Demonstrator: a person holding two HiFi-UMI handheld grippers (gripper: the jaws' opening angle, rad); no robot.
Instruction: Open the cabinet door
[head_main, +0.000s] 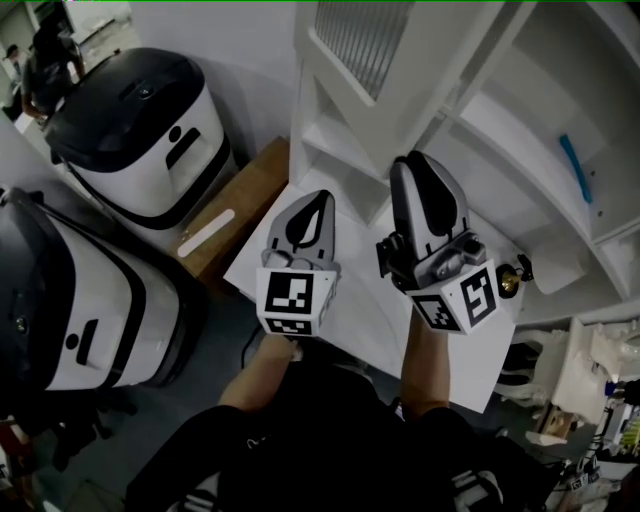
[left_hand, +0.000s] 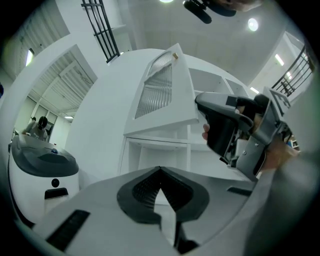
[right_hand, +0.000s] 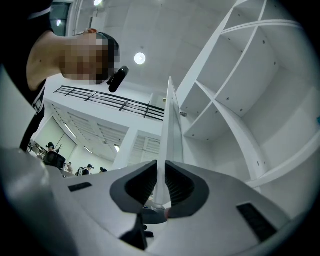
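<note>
A white cabinet (head_main: 520, 130) stands with its shelves (right_hand: 240, 100) exposed. Its door (head_main: 370, 40), with a slatted panel (left_hand: 156, 90), is swung out towards me. My right gripper (head_main: 418, 158) reaches up to the door's free edge (right_hand: 169, 115), and that thin edge runs straight between its two pads (right_hand: 145, 182); the jaws are shut on it. In the left gripper view the right gripper (left_hand: 225, 130) sits at the door's lower right corner. My left gripper (head_main: 318, 195) hovers beside it, to the left and short of the cabinet; its jaws (left_hand: 160, 170) meet at the tips with nothing between them.
Two black-and-white machines (head_main: 140, 130) (head_main: 70, 300) stand at the left. A wooden board (head_main: 245, 195) with a white strip (head_main: 205, 232) lies by the cabinet's foot. A blue object (head_main: 575, 165) rests on a shelf. People stand far off (right_hand: 52, 155).
</note>
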